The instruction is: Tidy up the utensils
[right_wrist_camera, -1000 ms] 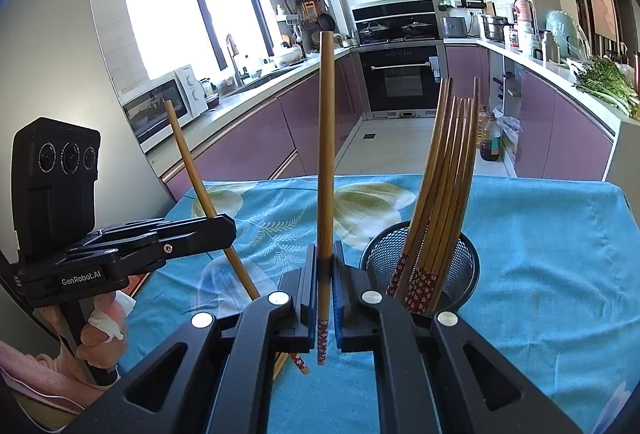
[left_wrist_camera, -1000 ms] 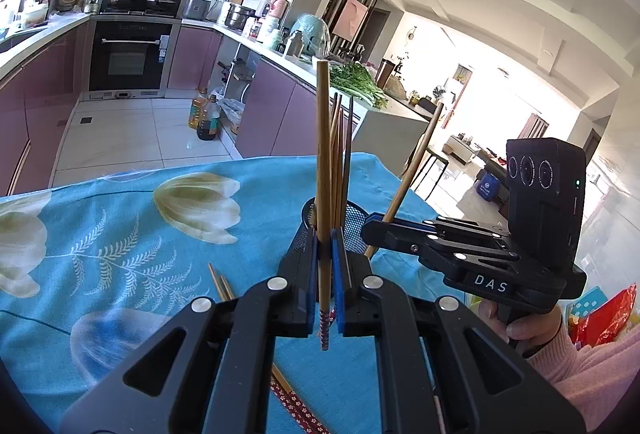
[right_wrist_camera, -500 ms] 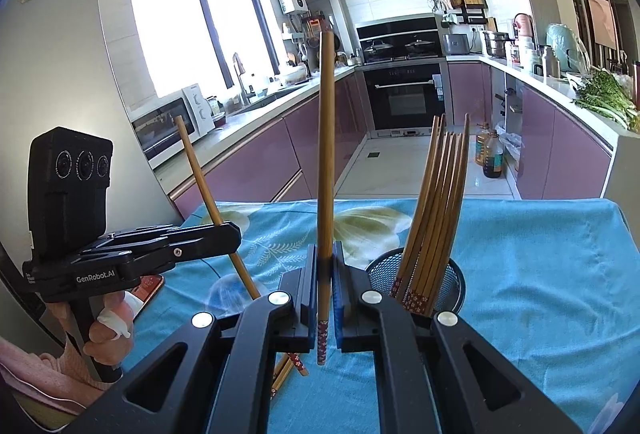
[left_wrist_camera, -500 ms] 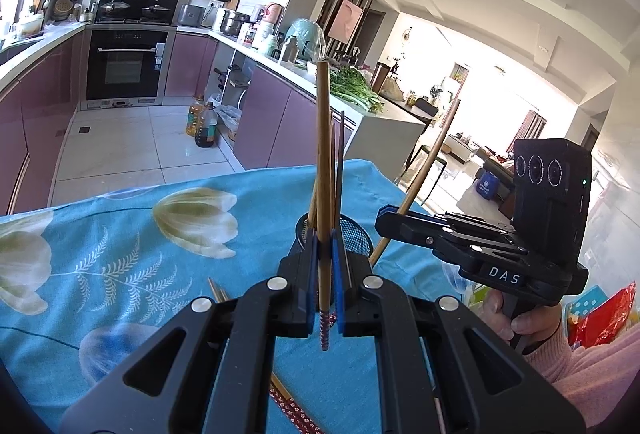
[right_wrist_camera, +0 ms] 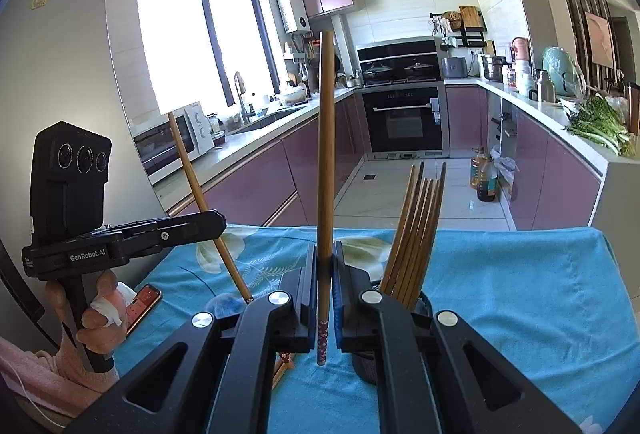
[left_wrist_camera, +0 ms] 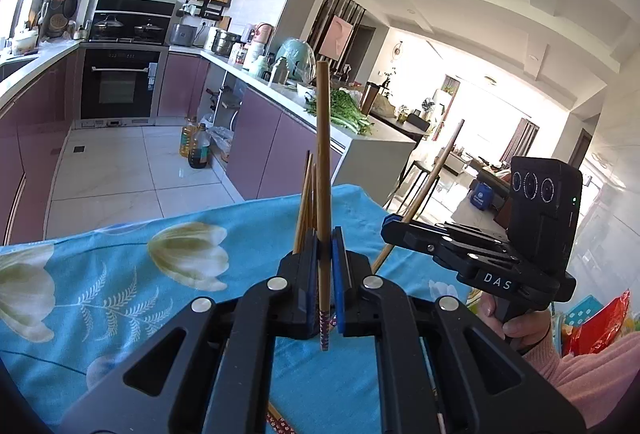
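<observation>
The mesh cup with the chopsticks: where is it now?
Right wrist view: the mesh cup stands on the blue cloth, just right of the right gripper.

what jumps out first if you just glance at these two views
Each black two-finger gripper is shut on one upright brown wooden chopstick: the left gripper on its chopstick, the right gripper likewise. Right of it, a bundle of matching chopsticks fans from a black mesh holder on the blue flowered tablecloth.
</observation>
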A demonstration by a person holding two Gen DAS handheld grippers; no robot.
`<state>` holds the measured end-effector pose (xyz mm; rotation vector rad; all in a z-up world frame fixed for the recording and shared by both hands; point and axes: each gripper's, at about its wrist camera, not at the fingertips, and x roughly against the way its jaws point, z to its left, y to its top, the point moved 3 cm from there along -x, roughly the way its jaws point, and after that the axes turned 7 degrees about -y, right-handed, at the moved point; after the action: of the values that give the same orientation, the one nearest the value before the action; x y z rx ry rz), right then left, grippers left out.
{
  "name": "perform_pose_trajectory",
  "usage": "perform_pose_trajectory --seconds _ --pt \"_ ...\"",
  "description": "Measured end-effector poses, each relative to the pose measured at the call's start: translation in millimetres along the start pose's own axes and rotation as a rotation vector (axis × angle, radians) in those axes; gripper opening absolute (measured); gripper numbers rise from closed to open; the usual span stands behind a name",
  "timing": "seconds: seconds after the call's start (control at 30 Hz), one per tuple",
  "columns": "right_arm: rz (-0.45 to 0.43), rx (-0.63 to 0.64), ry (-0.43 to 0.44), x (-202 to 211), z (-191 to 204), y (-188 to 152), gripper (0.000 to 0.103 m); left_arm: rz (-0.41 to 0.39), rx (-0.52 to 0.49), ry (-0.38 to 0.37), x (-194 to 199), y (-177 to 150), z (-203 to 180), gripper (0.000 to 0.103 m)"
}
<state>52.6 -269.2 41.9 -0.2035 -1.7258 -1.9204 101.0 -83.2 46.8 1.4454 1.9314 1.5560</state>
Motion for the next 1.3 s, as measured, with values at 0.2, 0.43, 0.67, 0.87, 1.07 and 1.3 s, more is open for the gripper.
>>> perform_pose_trajectory --seconds 0.2,0.43,0.67,0.87,1.07,1.3 --pt "-0.022 0.014 -0.024 -1.4 -6.6 8.9 0.006 -0.016 -0.025 -0.01 -3.9 15.6 -9.7 0.007" --pt "-0.021 0.021 -0.05 -14.0 -17.0 12.7 0.006 -0.014 -0.063 0.01 -21.1 26.1 -18.6 0.007" --pt "0.005 0.023 -0.065 -31.2 -19.7 9.8 0.006 0.023 -0.068 0.041 -41.5 21.2 -19.2 0.007" --pt "0.028 0.027 -0.07 -41.6 -22.2 7.3 0.006 0.058 -0.075 0.056 -53.0 16.9 -22.0 0.007" --pt "0.055 0.024 -0.067 -49.7 -24.3 2.8 0.006 0.096 -0.092 0.076 -63.0 11.6 -24.5 0.007" --pt "0.091 0.019 -0.06 -59.5 -24.9 -1.7 0.006 0.137 -0.097 0.093 -67.7 4.4 -25.6 0.007"
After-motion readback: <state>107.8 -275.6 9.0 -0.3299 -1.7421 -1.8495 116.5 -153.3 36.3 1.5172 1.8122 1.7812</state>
